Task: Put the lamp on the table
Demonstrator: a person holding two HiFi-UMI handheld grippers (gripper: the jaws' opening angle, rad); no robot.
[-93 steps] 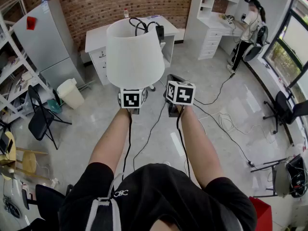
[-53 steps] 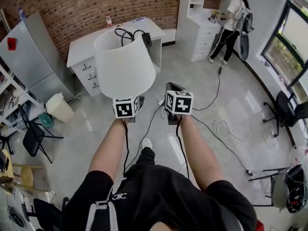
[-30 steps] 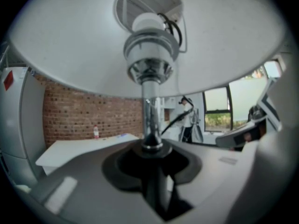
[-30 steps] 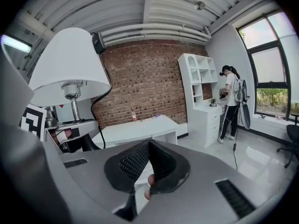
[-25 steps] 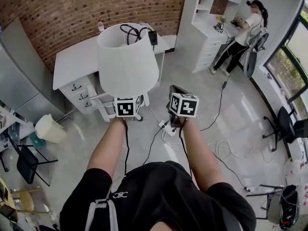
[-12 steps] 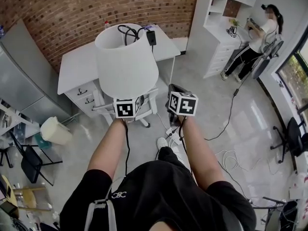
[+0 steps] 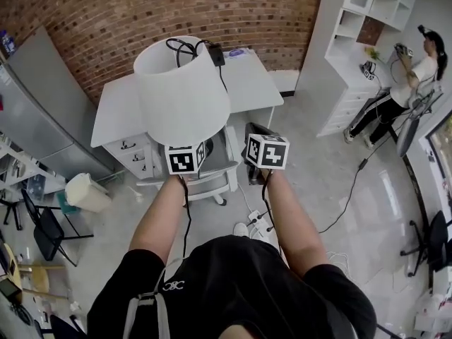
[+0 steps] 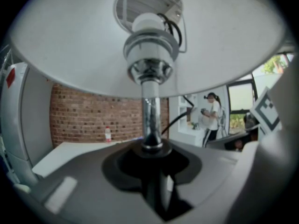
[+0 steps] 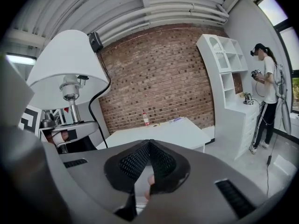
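Between the 2 jaws of the left gripper point(image 8: 152, 149) stands the lamp point(image 8: 150, 111), chrome stem clamped upright, shade above them; ahead lies the white table point(image 7: 258, 83). Jaws of the right gripper point(image 9: 148, 146) meet, nothing between.

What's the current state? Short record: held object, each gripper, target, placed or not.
held object: lamp, white shade, chrome stem
left gripper: shut on the stem, lamp upright
right gripper: shut, empty
target: white table by the brick wall
lamp placed: no, held in the air short of the table
bystander: person at the white shelves
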